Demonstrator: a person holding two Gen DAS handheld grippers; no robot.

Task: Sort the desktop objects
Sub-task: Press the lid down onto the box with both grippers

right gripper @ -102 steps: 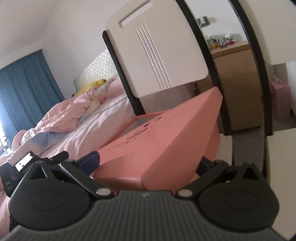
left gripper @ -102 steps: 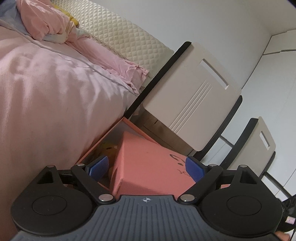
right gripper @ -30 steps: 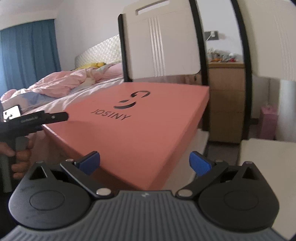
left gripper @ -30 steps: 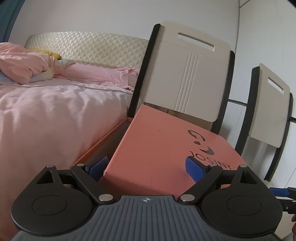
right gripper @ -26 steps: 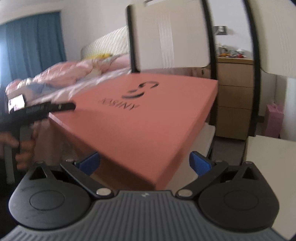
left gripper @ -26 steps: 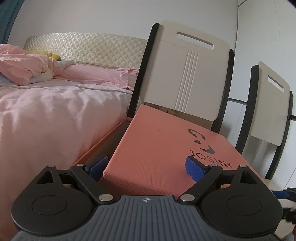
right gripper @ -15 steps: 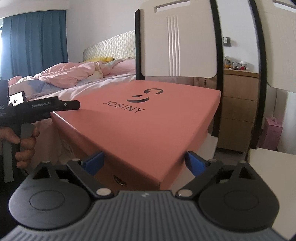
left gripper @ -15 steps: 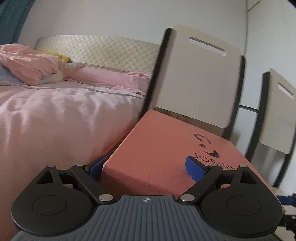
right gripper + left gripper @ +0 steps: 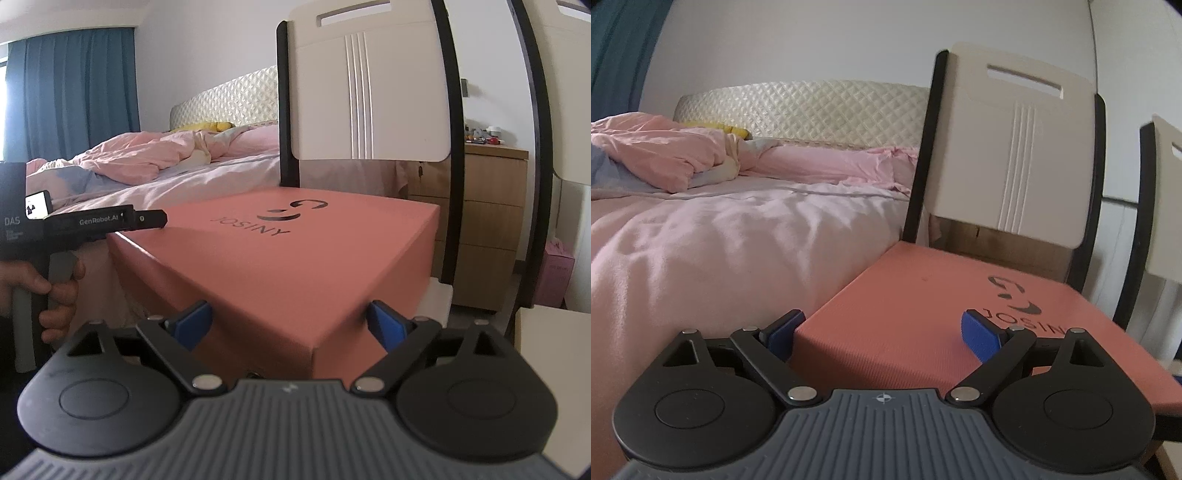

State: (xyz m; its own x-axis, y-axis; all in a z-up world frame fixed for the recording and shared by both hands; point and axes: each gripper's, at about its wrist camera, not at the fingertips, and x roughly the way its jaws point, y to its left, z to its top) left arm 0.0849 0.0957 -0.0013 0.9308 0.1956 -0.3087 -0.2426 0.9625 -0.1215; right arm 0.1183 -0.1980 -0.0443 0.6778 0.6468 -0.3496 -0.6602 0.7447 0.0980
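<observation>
**Between both claws: salmon box, lid on**

Box (image 9: pixel 295 258) rests on a chair seat beside the bed (image 9: pixel 720 240). Long axis runs from right gripper (image 9: pixel 291 321) to left gripper (image 9: pixel 882 332). Each claw straddles one end, spread wide, pads at the box sides; grip cannot be confirmed.

A bed (image 9: pixel 713 236) is taking up the left side — a pink sheet covering it, a crumpled pink duvet (image 9: pixel 661 155) lying near the quilted headboard (image 9: pixel 812 110).
</observation>
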